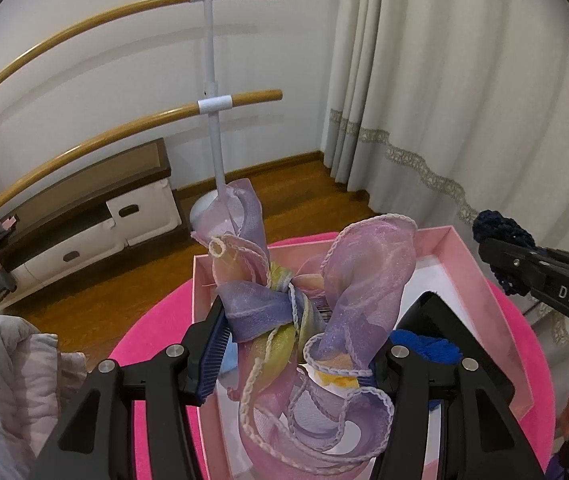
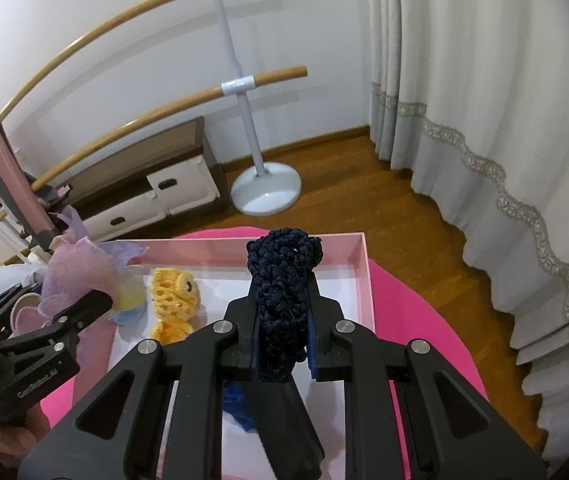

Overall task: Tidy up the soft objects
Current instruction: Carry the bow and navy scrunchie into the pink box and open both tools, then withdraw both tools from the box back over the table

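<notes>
The left gripper (image 1: 296,344) pinches a sheer organza bow (image 1: 316,320); the right gripper (image 2: 282,332) pinches a navy crocheted scrunchie (image 2: 280,292) above the pink box (image 2: 366,276). The bow's trailing loops could snag a jaw or drape over the box wall on release.

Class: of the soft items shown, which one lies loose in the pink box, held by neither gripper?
The yellow crocheted piece. The sheer purple organza bow sits in the left gripper; the navy crocheted piece in the right gripper.
</notes>
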Demonstrator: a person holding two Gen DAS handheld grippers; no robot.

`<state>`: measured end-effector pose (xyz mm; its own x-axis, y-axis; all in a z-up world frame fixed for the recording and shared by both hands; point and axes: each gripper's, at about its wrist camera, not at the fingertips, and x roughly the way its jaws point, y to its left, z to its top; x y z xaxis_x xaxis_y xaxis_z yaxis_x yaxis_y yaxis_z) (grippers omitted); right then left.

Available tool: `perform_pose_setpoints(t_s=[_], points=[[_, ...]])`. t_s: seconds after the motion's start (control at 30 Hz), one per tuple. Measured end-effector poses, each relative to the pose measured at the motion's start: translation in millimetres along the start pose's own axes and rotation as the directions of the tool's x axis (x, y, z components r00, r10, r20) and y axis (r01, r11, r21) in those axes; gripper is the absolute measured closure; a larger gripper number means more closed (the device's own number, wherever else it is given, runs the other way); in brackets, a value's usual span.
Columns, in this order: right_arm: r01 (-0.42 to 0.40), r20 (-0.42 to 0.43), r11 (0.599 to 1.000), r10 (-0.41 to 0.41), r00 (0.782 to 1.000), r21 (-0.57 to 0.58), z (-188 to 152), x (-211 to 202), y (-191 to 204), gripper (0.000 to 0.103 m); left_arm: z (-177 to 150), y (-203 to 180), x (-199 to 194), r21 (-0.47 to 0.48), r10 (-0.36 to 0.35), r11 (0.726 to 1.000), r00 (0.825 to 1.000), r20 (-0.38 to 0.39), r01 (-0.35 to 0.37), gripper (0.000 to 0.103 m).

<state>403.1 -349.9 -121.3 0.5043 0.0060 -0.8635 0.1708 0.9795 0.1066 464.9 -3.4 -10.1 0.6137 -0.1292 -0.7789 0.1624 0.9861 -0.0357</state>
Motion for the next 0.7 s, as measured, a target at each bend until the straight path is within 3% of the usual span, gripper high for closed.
perform_pose_setpoints(t_s=[0.23,0.43,0.5,0.57,0.7], points=[[0.000,-0.029,1.000,0.001,1.000,0.012,2,15,-3,0.082,17,-4,17,-0.004,0.015,1.000,1.000,-0.027,-0.015,0.045],[-0.004,-0.030,1.000,0.005,1.000,0.027,-1,16,-6,0.047,17,-6,22,0.013,0.036,0.999,0.999,-0.021,-0.036,0.024],[-0.004,-0.012,0.999,0.004,1.000,0.035,-2,12,-7,0.015,19,-6,19,0.005,0.051,0.999,0.999,-0.011,-0.051,0.011],[-0.020,0.009,0.999,0.019,1.000,0.043,-4,7,-7,0.000,17,-6,17,0.001,0.058,0.998,0.998,0.005,-0.058,0.003],[0.001,0.017,0.998,-0.002,1.000,0.056,-6,-1,-7,0.000,11,-9,11,0.014,0.079,0.997,0.997,0.026,-0.079,0.000]])
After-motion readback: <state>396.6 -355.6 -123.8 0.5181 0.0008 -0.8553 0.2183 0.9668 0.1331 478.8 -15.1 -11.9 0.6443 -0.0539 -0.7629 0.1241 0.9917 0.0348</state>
